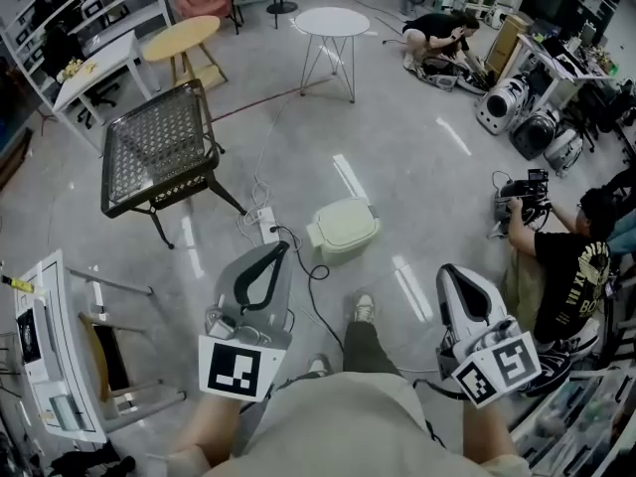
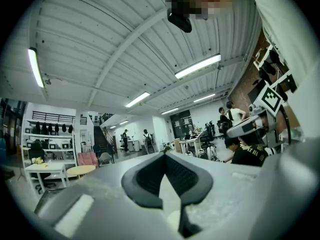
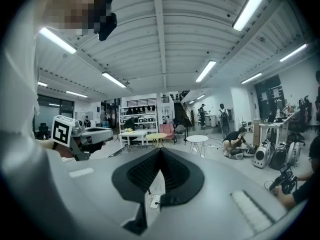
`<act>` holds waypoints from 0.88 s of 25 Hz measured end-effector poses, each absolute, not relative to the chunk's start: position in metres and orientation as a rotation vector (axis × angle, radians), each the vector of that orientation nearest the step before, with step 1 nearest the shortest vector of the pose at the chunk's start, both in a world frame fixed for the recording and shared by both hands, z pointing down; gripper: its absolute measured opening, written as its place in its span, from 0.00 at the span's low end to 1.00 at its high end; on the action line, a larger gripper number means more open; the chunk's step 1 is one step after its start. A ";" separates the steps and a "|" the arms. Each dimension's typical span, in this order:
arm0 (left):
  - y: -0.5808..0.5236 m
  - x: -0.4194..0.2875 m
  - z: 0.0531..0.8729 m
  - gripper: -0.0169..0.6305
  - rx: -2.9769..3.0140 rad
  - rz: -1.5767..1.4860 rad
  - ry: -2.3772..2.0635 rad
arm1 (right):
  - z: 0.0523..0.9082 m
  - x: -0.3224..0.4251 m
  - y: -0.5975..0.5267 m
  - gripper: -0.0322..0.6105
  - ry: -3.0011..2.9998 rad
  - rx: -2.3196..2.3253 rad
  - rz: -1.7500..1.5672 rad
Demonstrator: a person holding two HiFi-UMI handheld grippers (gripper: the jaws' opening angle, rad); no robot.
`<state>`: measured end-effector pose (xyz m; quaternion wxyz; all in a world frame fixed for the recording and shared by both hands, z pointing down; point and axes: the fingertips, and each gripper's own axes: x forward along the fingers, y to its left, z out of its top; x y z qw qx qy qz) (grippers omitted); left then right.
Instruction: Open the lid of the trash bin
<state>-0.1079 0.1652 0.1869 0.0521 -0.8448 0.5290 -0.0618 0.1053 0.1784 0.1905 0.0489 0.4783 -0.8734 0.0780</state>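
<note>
A pale green trash bin [image 1: 343, 229] stands on the grey floor ahead of me, its lid down. My left gripper [image 1: 281, 249] is held at waist height, short of the bin and a little to its left, jaws closed tip to tip with nothing between them. My right gripper [image 1: 450, 274] hangs to the bin's right and nearer to me, also shut and empty. In the left gripper view the left gripper [image 2: 164, 154] points out over the room at a level angle. The right gripper [image 3: 160, 149] does the same in the right gripper view. The bin is not clearly visible in either gripper view.
A white power strip [image 1: 266, 225] and a black cable [image 1: 316, 296] lie on the floor just left of the bin. A wire mesh chair [image 1: 159, 152] stands at the left, round tables [image 1: 331, 23] further back. A seated person [image 1: 568, 271] is at the right. My foot [image 1: 364, 308] is near the bin.
</note>
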 end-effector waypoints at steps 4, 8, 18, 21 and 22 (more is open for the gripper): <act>0.122 -0.091 0.195 0.03 -2.575 -0.224 1.624 | 0.205 0.121 0.129 0.05 -2.667 1.446 0.291; 0.065 -0.070 0.201 0.03 -2.565 -0.274 1.645 | 0.211 0.145 0.066 0.05 -2.677 1.428 0.322; -0.050 -0.032 0.219 0.03 -2.510 -0.420 1.791 | 0.242 0.185 -0.076 0.05 -2.731 1.257 0.433; -0.070 -0.026 0.222 0.03 -2.479 -0.450 1.804 | 0.251 0.186 -0.105 0.05 -2.736 1.206 0.454; -0.075 -0.025 0.223 0.03 -2.470 -0.457 1.811 | 0.254 0.186 -0.112 0.05 -2.736 1.192 0.460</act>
